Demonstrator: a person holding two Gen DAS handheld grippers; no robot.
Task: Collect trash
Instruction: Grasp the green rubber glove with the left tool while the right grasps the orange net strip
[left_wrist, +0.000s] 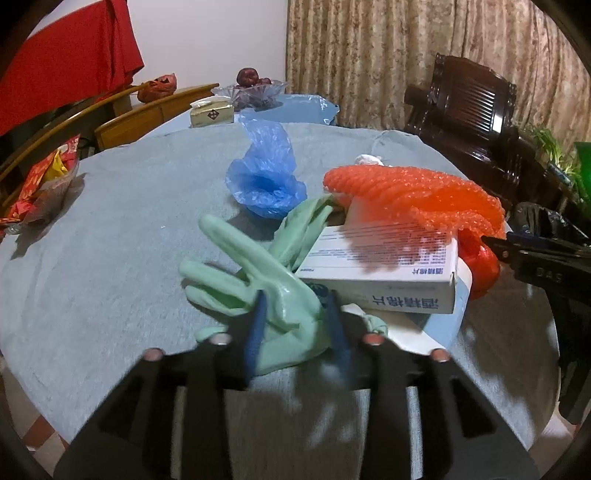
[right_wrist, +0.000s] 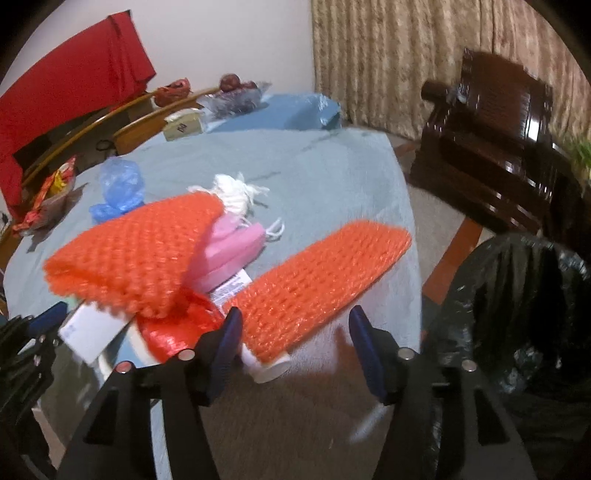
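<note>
Green rubber glove (left_wrist: 266, 295) is seen draped at near desk (left_wrist: 110, 258) edge, cuff lying between part-spread jaws of left gripper (left_wrist: 295, 325); pinch cannot be confirmed. Long axis runs away from gripper toward far edge. Right gripper (right_wrist: 295, 328) is held spread, empty, orange mesh strip (right_wrist: 317, 284) just ahead. Black trash bag (right_wrist: 517, 314) is noted off right desk edge.

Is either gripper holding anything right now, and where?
Left gripper straddles the green glove at its cuff; whether it is gripped cannot be told. Right gripper: open, empty.
</note>
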